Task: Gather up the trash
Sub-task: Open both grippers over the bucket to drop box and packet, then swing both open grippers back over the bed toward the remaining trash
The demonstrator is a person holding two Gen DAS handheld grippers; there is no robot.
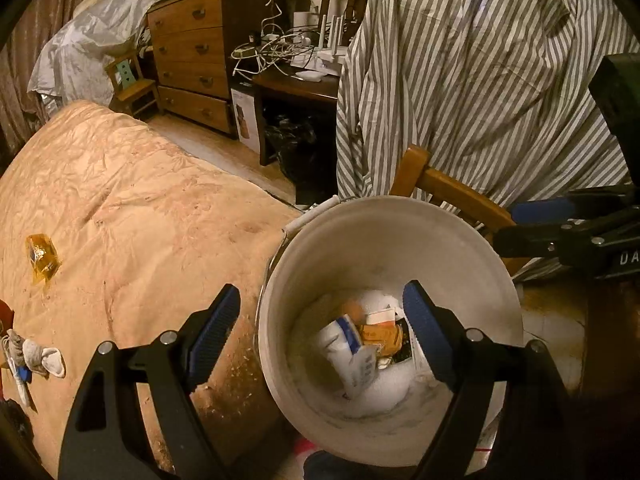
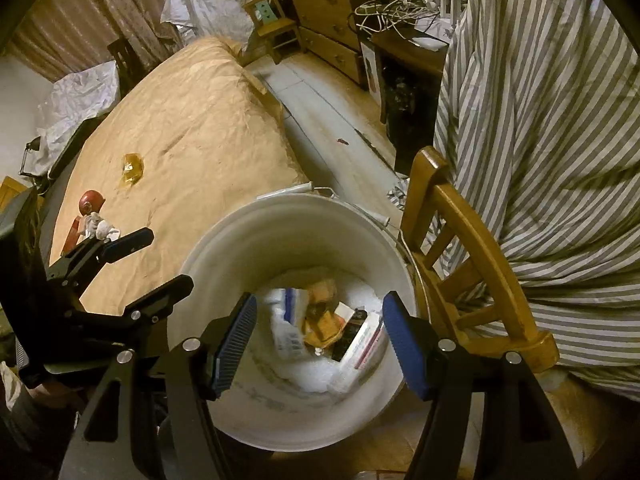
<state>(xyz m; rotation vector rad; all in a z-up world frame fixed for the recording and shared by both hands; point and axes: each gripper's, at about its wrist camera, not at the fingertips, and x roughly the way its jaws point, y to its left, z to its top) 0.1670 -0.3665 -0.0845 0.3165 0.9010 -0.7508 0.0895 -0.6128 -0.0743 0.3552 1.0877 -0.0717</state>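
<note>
A white bucket (image 1: 472, 256) stands on the floor beside the bed and holds several pieces of trash (image 1: 360, 344): white packets, an orange wrapper, a small box. It also shows in the right wrist view (image 2: 224, 248) with its trash (image 2: 320, 328). My left gripper (image 1: 320, 320) is open and empty above the bucket's left rim. My right gripper (image 2: 320, 328) is open and empty over the bucket's mouth. A yellow wrapper (image 1: 42, 258) lies on the bed; it also shows in the right wrist view (image 2: 133, 169). A crumpled white tissue (image 1: 42, 356) lies near a red figure (image 2: 90, 204).
The bed has a tan cover (image 1: 140, 208). A wooden chair (image 2: 472, 248) draped with a striped sheet (image 1: 480, 80) stands right of the bucket. A chest of drawers (image 1: 192, 52) and a desk with cables (image 1: 288, 52) stand at the back.
</note>
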